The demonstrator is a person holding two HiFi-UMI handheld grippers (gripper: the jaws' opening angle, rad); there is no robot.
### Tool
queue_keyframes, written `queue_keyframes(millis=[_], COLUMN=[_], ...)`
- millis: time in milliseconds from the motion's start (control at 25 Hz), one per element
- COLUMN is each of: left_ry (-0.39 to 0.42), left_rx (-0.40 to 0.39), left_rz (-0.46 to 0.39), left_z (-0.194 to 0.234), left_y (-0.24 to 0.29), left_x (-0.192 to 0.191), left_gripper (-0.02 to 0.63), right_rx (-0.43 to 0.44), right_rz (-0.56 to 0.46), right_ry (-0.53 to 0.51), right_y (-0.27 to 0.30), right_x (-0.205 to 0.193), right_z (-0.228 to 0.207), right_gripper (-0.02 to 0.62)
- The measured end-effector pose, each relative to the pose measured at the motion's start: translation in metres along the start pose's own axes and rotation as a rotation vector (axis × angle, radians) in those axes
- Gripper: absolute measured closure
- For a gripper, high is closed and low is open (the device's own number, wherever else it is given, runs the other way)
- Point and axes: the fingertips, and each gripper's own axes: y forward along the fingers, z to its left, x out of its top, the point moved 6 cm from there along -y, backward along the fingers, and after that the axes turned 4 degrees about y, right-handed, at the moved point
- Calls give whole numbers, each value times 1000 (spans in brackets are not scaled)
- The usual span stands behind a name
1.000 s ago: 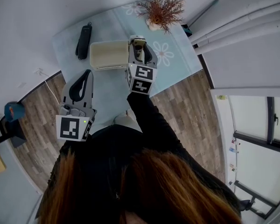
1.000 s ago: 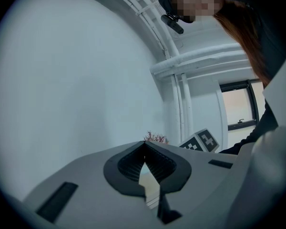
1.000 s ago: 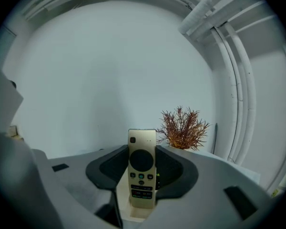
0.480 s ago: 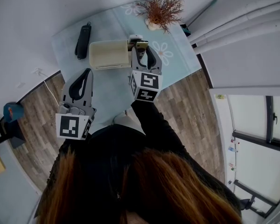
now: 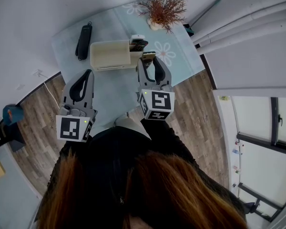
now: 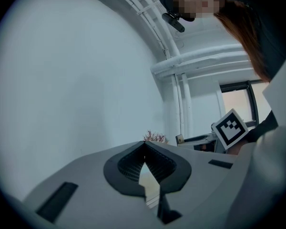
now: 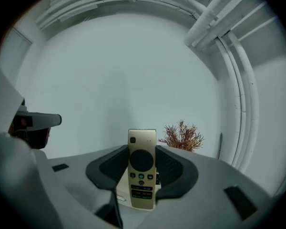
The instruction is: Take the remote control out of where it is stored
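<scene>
Remote control [image 7: 142,168] is standing upright, clamped between the jaws of our right gripper [image 5: 149,61]. Our left gripper [image 5: 88,74] is hovering alongside, jaws closed on nothing. Just beyond, the cream box [image 5: 109,55] is sitting on the table [image 5: 114,92] (more remotes showing at its end), with the plant [image 5: 164,6] farthest.

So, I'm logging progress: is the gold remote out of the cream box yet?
Out. The right gripper clamps the gold remote between its jaws, clear of the cream box.

The gold remote control [image 7: 142,168], button face showing, is held lengthwise in the right gripper [image 7: 142,149], just outside the cream box [image 5: 109,55].
</scene>
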Motion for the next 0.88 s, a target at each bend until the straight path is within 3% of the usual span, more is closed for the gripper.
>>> queue_keyframes(millis=[440, 880], left_ry=[-1, -8], left_rx=[2, 3], left_rz=[13, 19], left_z=[-3, -4], left_y=[1, 1], left_x=[-5, -8], left_gripper=[601, 600], right_rx=[59, 74], right_rz=[0, 196], right_ry=[-6, -36], right_y=[-36, -43], right_x=[5, -61], right_z=[6, -2], right_gripper=[408, 408])
